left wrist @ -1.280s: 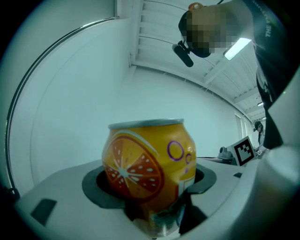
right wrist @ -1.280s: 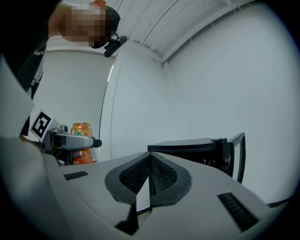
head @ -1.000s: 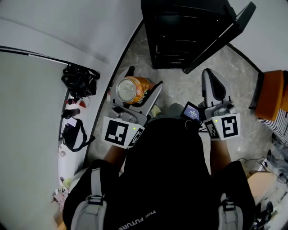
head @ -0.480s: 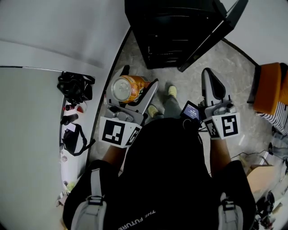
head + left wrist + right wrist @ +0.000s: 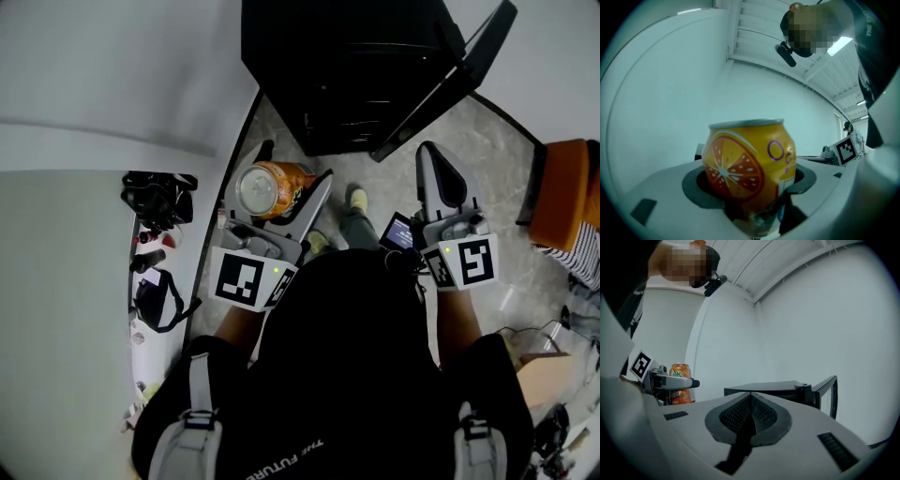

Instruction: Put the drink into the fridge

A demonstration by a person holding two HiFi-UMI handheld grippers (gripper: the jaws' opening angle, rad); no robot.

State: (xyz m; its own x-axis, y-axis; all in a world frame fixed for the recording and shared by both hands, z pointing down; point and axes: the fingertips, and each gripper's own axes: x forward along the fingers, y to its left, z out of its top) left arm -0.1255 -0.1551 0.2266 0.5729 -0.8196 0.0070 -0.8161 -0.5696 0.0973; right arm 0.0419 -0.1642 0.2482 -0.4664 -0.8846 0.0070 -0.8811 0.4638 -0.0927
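The step in hand looks to be the carry to the fridge (image 5: 337, 66), a black cabinet standing on the floor (image 5: 511, 159) with its door (image 5: 445, 89) swung open at the right of its front. The drink, an orange can (image 5: 270, 187), is short of the fridge, in front of its open face and toward its left corner. It is pinched upright between the wide-set jaws of the left tool (image 5: 294, 167). The left gripper view shows the pads pressing on the lower part of the can's sides, with the lid level. The right tool (image 5: 439, 171) is pressed together with nothing in it and points toward the fridge, near the door's free edge. To do this well, the person should probably keep the left tool level so the can does not tip, and line it up with the fridge's opening rather than its left wall. The door needs no pulling, so the right tool is best kept out of its way. The fridge's interior is dark in the head view, so picking a bare shelf spot calls for a closer look. The jaws should spread only once the can rests on a shelf.
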